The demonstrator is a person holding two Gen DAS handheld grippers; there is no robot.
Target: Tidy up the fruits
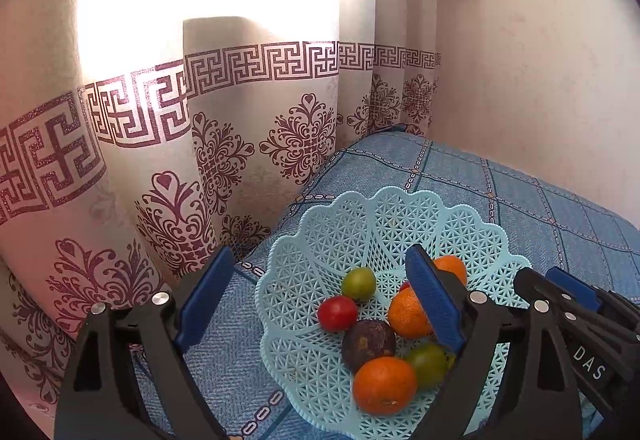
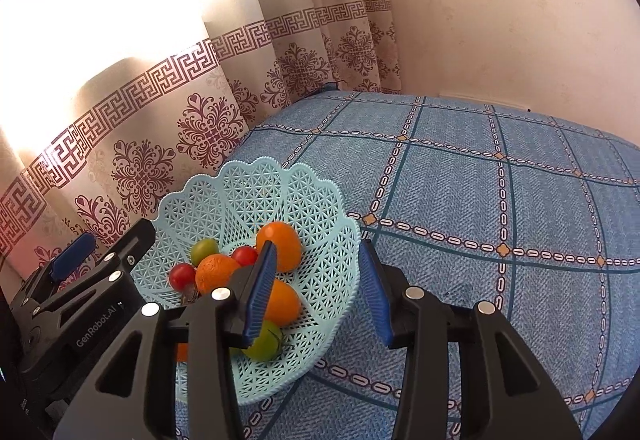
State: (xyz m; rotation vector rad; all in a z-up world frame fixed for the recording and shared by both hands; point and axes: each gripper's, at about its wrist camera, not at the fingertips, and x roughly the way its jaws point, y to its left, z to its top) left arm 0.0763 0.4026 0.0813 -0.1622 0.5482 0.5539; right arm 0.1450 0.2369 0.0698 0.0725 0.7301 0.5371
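Note:
A light blue lattice basket [image 1: 360, 224] [image 2: 248, 191] sits on the blue checked cloth. It holds several fruits: three oranges, one of them at the front [image 1: 383, 385] and one at the back [image 2: 280, 246], two green fruits [image 1: 359, 283] [image 2: 264, 340], red tomatoes [image 1: 337, 313] [image 2: 182, 276] and a dark purple fruit [image 1: 369, 344]. My left gripper [image 1: 320, 300] hangs open above the basket, holding nothing. My right gripper [image 2: 318, 294] is open too, over the basket's right rim, and is empty. Each gripper shows at the edge of the other's view.
A patterned cream and maroon curtain [image 1: 160, 159] hangs close behind and left of the basket, with bright light through it. A plain wall [image 2: 500, 19] runs along the far side. The blue checked cloth [image 2: 500, 220] stretches wide to the right of the basket.

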